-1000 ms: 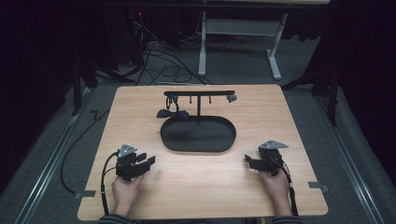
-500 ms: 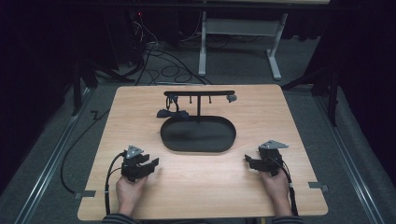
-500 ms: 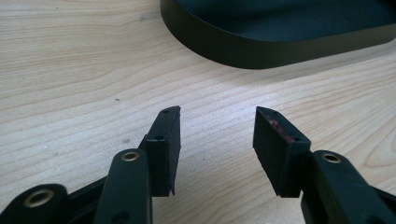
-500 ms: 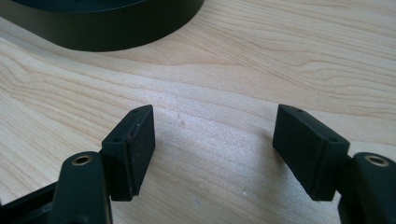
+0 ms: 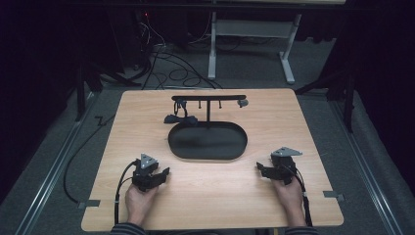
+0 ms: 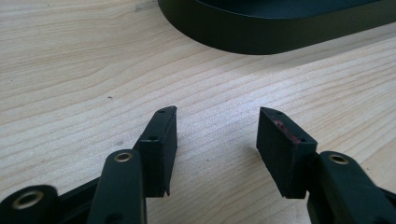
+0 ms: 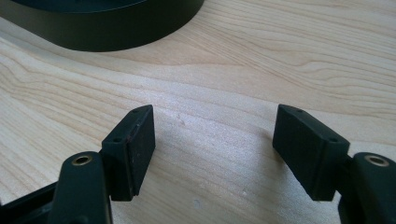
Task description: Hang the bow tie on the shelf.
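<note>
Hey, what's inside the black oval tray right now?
The tray looks empty from above: only its dark floor shows, under the stand's post. The dark bundle lies beside its far-left rim. The interior is too dark to rule out something small.

Small bits hanging from the rack's bar [image 5: 209,98] and the dark clump [image 5: 180,119] at its left foot: too small to identify. Oval tray [image 6: 280,28] cut off by the top edge in both gripper views. Room behind the table [image 5: 313,205] too dark to read.
</note>
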`<state>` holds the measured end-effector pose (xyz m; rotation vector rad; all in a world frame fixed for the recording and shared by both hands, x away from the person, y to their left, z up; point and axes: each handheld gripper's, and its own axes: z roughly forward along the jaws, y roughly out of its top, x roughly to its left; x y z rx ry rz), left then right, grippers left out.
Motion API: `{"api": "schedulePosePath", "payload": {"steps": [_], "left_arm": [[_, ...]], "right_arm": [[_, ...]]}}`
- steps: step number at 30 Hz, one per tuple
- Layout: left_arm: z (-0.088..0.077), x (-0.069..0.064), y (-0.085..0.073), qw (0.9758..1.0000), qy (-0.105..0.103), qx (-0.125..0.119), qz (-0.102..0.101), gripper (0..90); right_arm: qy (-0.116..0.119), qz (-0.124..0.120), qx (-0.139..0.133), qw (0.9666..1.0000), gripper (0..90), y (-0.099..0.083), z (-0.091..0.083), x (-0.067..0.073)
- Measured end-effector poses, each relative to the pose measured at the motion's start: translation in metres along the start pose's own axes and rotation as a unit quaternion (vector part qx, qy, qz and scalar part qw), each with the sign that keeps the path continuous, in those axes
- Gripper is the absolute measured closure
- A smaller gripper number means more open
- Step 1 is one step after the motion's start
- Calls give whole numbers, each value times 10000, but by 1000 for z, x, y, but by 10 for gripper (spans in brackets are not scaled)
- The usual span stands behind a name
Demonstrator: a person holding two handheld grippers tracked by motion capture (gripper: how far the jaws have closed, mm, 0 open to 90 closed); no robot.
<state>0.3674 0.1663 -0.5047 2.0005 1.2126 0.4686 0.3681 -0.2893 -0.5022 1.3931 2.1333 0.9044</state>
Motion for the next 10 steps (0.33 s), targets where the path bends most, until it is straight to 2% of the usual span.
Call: {"api": "schedulePosePath", "payload": {"steps": [2, 4, 10], "left_arm": [[1, -3, -2, 9998, 104, -41, 175, 458], [1, -4, -2, 9997, 130, -30, 219, 446], [2, -5, -2, 9997, 113, -17, 211, 404]], "right_arm": [[-6, -16, -3, 10000, 312, 0, 0, 0], [-7, -9, 0, 10000, 312, 0, 0, 0], [-7, -17, -2, 10000, 312, 0, 0, 0]]}}
